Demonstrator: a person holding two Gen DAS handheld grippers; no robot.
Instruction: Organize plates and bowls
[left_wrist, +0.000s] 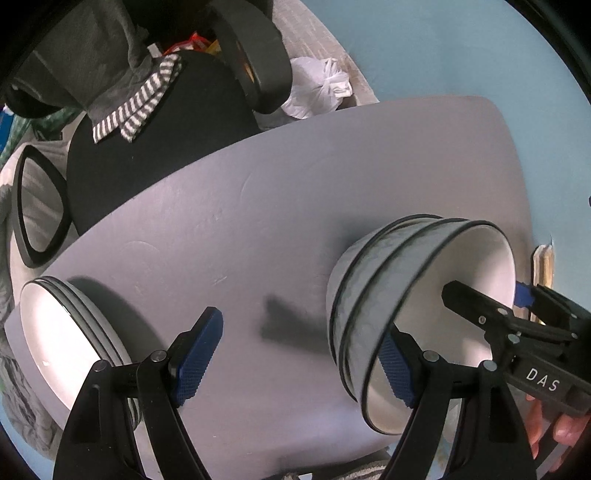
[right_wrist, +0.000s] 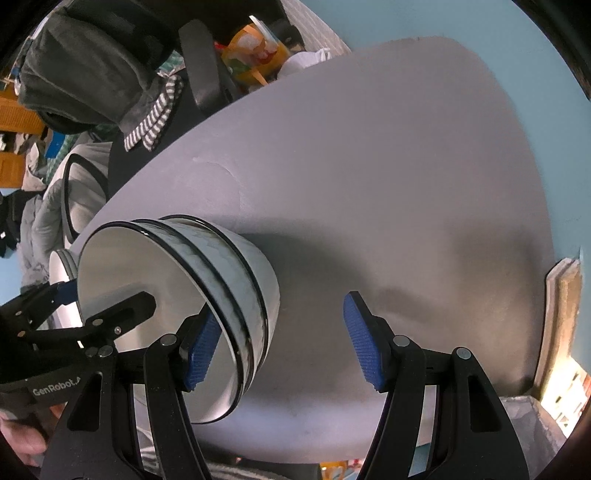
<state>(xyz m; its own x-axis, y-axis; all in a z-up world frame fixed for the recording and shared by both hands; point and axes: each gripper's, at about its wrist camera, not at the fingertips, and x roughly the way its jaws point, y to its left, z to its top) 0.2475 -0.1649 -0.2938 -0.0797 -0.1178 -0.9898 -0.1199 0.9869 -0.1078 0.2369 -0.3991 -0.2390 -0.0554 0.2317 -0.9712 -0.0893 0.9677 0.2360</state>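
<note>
A stack of three nested white bowls (left_wrist: 373, 295) (right_wrist: 236, 280) with black rims stands on the grey table (left_wrist: 258, 206). My left gripper (left_wrist: 299, 360) (right_wrist: 107, 295) points down over the stack's left wall, open, with one blue pad inside the top bowl and the other outside over bare table. My right gripper (right_wrist: 282, 347) (left_wrist: 489, 295) straddles the opposite wall the same way, open, its outer pad well apart from the bowl. Neither gripper's pads press the rim. A stack of white plates (left_wrist: 59, 332) (right_wrist: 61, 266) with dark rims lies at the table's left end.
A black office chair (left_wrist: 159, 147) with a striped cloth (left_wrist: 136, 103) and a grey garment stands past the table's far edge. A white plastic bag (left_wrist: 317, 88) lies on the floor there. A lined bin (right_wrist: 528, 417) sits off the right corner.
</note>
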